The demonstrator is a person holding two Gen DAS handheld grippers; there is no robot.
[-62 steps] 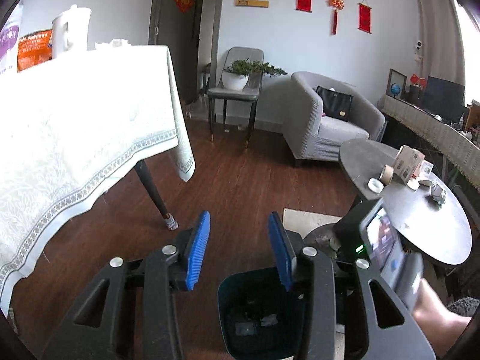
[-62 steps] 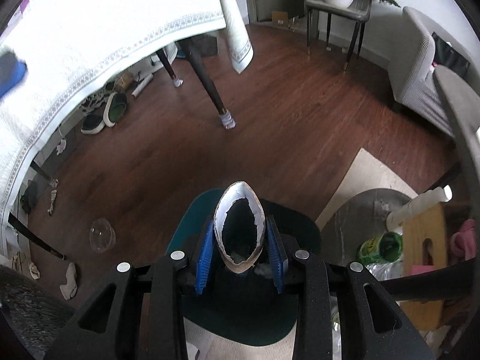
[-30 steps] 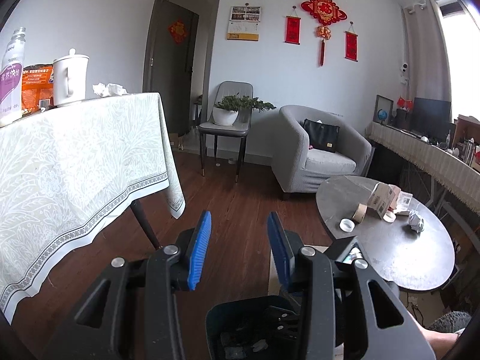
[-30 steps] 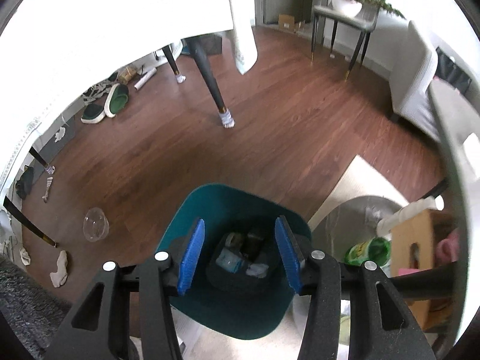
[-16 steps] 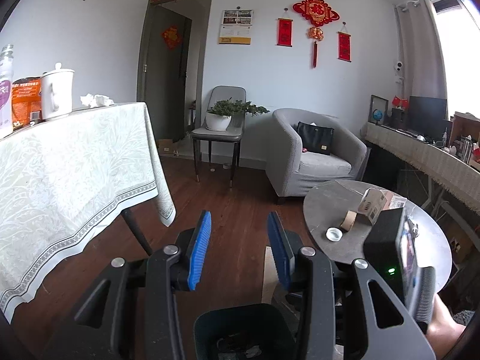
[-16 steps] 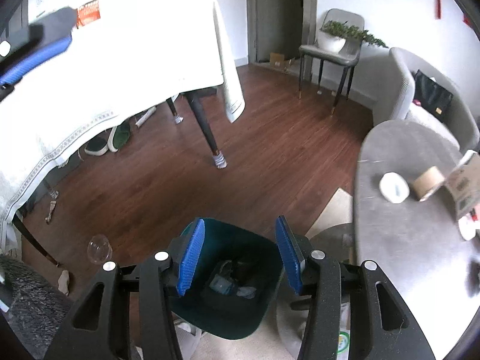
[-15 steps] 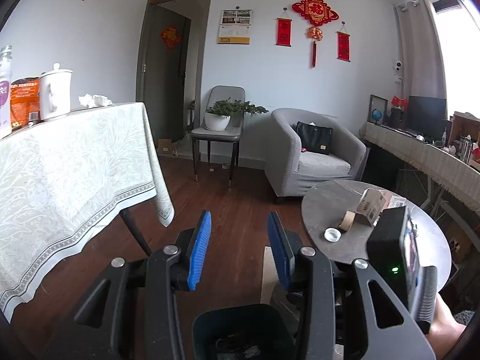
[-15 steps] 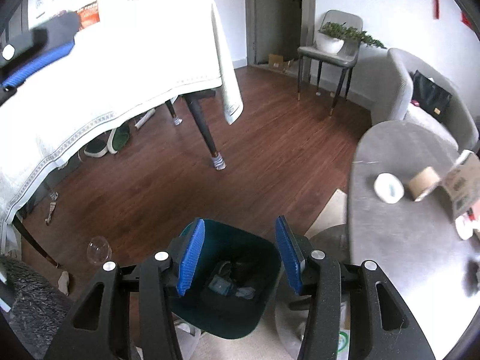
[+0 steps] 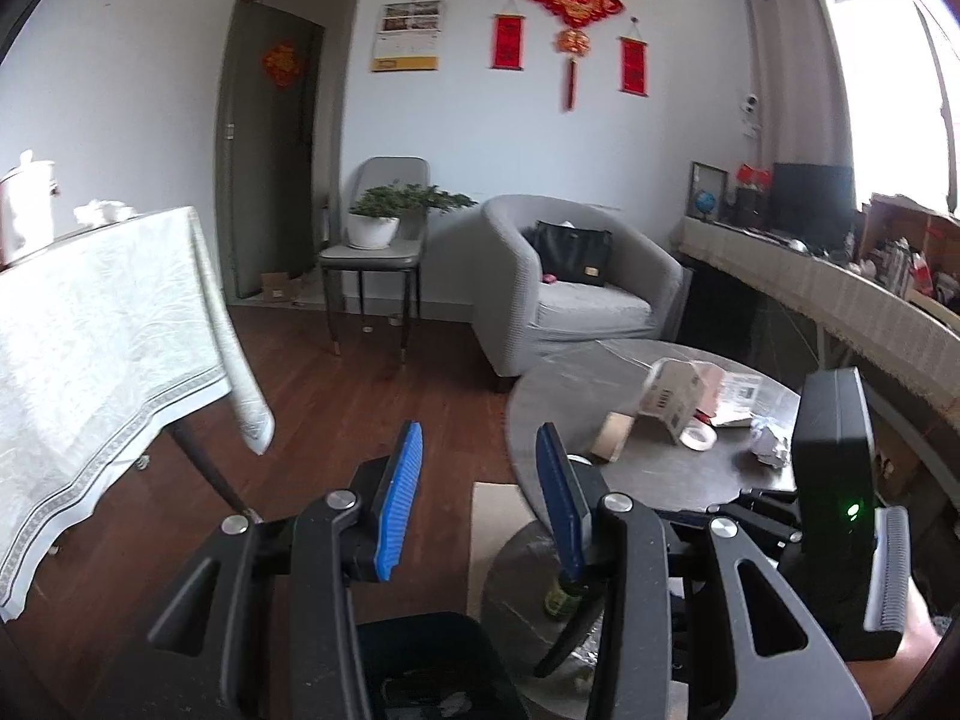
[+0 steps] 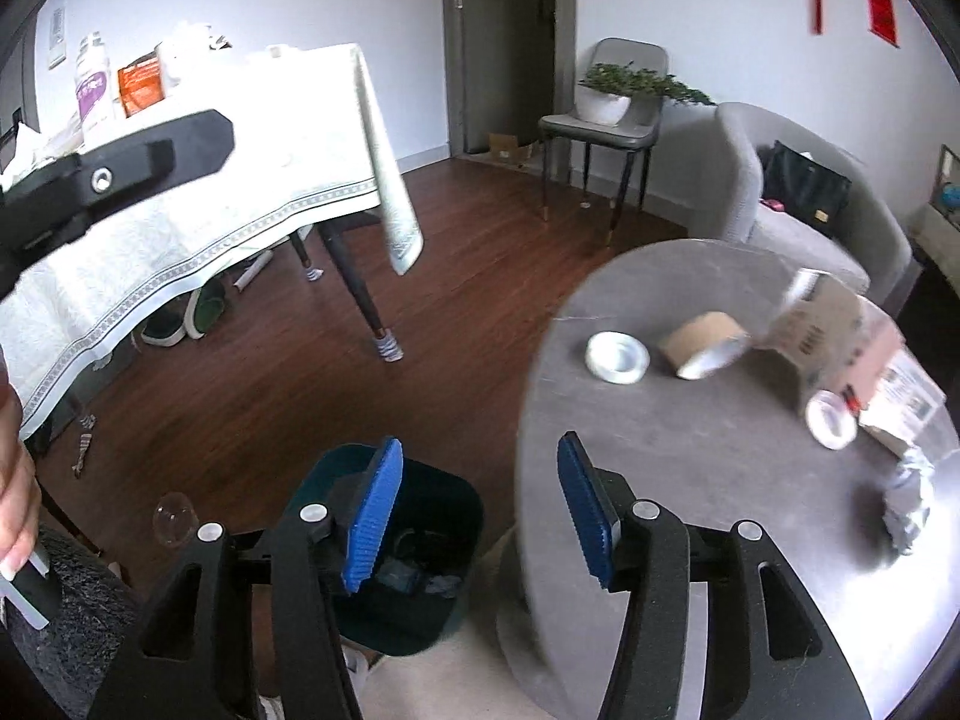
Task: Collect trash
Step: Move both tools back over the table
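A: Where's the trash bin (image 10: 414,546)?
B: On the floor, near-left of the round table (image 10: 690,450), scraps inside.
A: And the right gripper (image 10: 480,516)?
B: Jaws spread, just been widening, nothing between them.
A: The left gripper (image 9: 477,498)?
B: Also spread and widening, empty. Crumpled paper (image 10: 909,495) lies on the table's right side.

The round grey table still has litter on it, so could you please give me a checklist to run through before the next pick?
1. Right gripper empty, its jaws just opening: ok.
2. Left gripper empty and open: ok.
3. Crumpled white paper ball exposed on the round grey table: ok.
4. Dark teal trash bin on the floor beside the table, mouth uncovered: ok.
5. Brown tape roll is trash: cannot tell.
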